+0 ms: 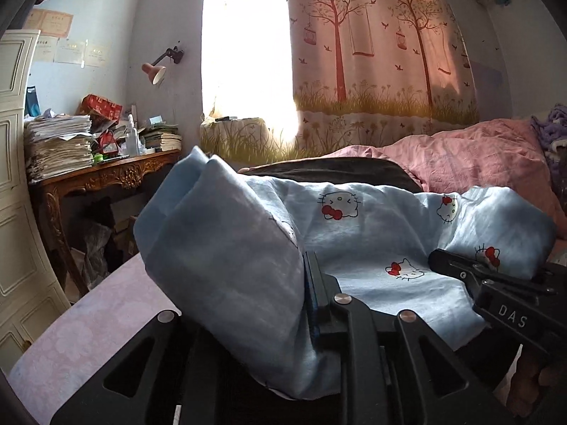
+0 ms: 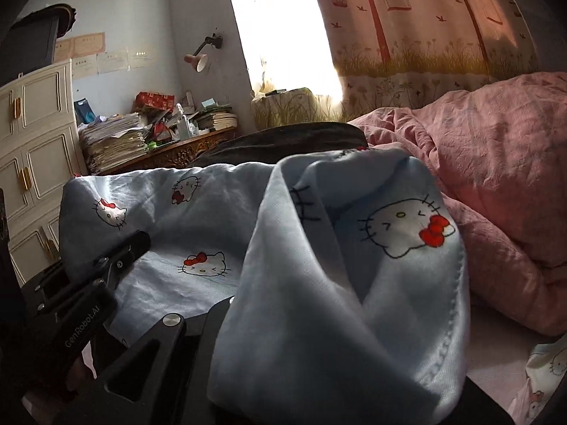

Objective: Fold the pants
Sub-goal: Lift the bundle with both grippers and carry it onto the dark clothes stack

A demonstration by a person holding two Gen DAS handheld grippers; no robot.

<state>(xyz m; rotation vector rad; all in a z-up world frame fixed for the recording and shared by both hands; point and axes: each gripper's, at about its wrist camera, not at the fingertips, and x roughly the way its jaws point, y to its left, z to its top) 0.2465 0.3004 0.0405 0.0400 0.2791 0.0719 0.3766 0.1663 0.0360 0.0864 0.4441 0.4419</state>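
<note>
Light blue pants (image 1: 372,219) printed with white cats and red bows hang bunched between my two grippers above the bed. In the left wrist view my left gripper (image 1: 280,272) is shut on one fold; the cloth covers its left finger and lies against the right finger (image 1: 313,279). My right gripper (image 1: 446,260) shows at the right edge, pinching another part. In the right wrist view the pants (image 2: 198,219) drape over my right gripper (image 2: 283,290) and hide its fingertips; its jaws are shut on the cloth. The left gripper (image 2: 138,244) reaches in from the left.
A rumpled pink quilt (image 2: 496,163) lies to the right, a dark garment (image 1: 336,171) behind the pants. The pale pink bed sheet (image 1: 88,318) shows lower left. A carved wooden desk (image 1: 106,173) piled with papers and a white cabinet (image 1: 14,177) stand at left.
</note>
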